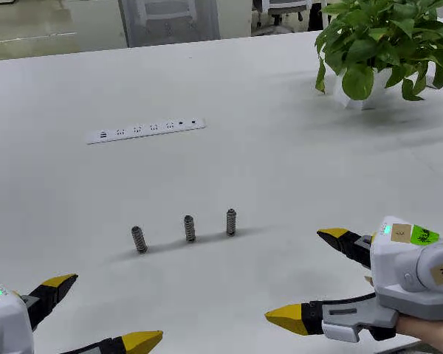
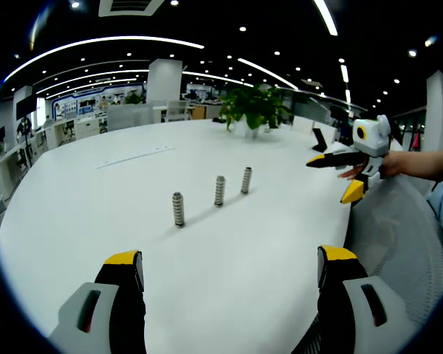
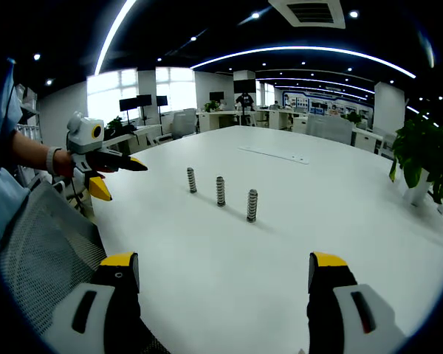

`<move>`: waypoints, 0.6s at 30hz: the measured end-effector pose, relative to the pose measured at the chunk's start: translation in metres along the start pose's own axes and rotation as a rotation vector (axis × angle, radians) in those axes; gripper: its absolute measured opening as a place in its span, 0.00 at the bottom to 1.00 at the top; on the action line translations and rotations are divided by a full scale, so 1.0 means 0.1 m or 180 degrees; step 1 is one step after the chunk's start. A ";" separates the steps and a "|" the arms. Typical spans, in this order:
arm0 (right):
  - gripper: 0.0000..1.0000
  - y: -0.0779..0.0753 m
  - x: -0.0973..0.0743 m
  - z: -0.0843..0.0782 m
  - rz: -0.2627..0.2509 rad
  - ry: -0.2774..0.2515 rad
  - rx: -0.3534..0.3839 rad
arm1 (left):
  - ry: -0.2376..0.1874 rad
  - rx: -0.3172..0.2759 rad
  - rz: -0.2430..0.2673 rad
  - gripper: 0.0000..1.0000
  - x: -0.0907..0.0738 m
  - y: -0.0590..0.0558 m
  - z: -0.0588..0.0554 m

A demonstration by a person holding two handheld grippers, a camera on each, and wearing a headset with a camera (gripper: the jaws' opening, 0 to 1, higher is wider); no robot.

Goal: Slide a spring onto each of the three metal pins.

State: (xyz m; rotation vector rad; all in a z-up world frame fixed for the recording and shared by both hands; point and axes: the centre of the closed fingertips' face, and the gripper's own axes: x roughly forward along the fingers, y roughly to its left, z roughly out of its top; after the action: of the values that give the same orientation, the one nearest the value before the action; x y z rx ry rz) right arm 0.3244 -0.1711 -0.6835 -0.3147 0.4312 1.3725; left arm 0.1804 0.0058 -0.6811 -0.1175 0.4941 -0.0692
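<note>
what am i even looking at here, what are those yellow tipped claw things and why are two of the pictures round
There is no robot here: a person holds a two-jaw tool in each hand. The head view comes from a headset camera looking down at a white table, with the left gripper at bottom left and the right gripper at bottom right. The two round pictures come from fisheye cameras riding on the grippers, each looking out between its own yellow-tipped jaws and catching the other gripper off to one side. On the table three springs stand upright in a row, probably on pins I cannot make out. Further back lie a power strip and a potted plant. Both sets of jaws are open and hold nothing.
</note>
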 end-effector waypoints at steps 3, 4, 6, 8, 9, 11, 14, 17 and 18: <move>0.97 0.02 0.00 0.01 0.0019 -0.0003 -0.0007 | -0.0031 -0.0006 0.0030 1.00 0.00 0.02 0.01; 0.97 0.03 0.00 0.00 0.0023 0.0002 -0.0011 | -0.0041 -0.0010 0.0040 1.00 0.01 0.02 0.02; 0.97 0.03 0.00 0.00 0.0027 0.0011 -0.0028 | -0.0038 -0.0024 0.0038 1.00 0.01 0.01 0.01; 0.97 0.03 0.00 -0.01 0.0035 0.0013 -0.0024 | -0.0044 -0.0031 0.0044 1.00 0.01 0.01 0.01; 0.97 0.03 0.00 -0.01 0.0035 0.0016 -0.0026 | -0.0049 -0.0041 0.0046 1.00 0.01 0.01 0.01; 0.97 0.04 0.01 -0.02 0.0041 0.0028 -0.0026 | -0.0039 -0.0043 0.0053 1.00 0.02 0.01 -0.01; 0.97 0.04 0.00 -0.03 0.0049 0.0038 -0.0033 | -0.0035 -0.0055 0.0060 1.00 0.01 0.01 -0.02; 0.97 0.05 0.01 -0.03 0.0059 0.0041 -0.0031 | -0.0032 -0.0067 0.0069 1.00 0.01 0.02 -0.03; 0.97 0.05 0.01 -0.04 0.0062 0.0048 -0.0029 | -0.0035 -0.0075 0.0069 1.00 0.01 0.02 -0.03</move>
State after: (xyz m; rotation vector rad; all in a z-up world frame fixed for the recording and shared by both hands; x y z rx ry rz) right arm 0.3193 -0.1713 -0.6868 -0.3293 0.4417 1.3922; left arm 0.1804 0.0071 -0.6842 -0.1356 0.4851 -0.0415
